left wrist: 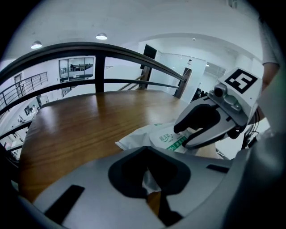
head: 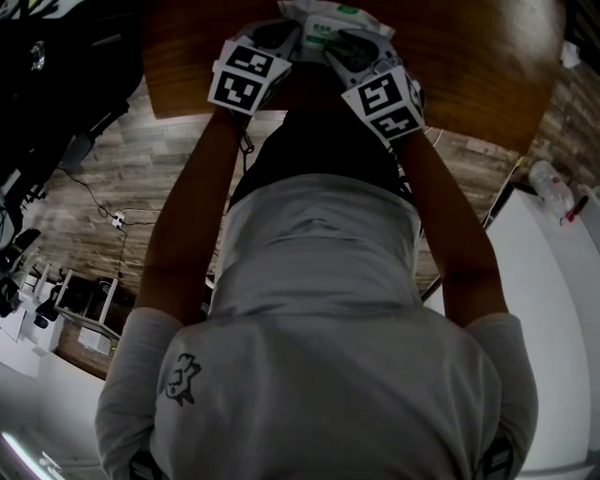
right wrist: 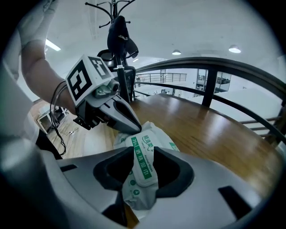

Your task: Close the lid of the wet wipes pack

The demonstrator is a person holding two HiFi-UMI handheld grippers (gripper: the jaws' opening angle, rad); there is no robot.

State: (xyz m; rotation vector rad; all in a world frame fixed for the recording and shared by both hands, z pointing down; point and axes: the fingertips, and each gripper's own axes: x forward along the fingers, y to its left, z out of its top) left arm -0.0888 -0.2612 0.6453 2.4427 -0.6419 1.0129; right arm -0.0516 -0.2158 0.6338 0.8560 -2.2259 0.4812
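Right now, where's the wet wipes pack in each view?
Head view: pack at top centre, beyond the marker cubes.
Left gripper view: pack right of centre, lower half.
Right gripper view: pack at lower centre, nearest the lens.
Shared landmark: the wooden table.

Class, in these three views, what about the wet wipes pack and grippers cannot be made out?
- Head view: most of the wet wipes pack is hidden by the left gripper and right gripper, and cut off by the top edge.
- Left gripper view: its housing covers the pack's near end; the left gripper's grip is unclear.
- Right gripper view: housing hides whether the right gripper presses the pack, or the lid is shut.
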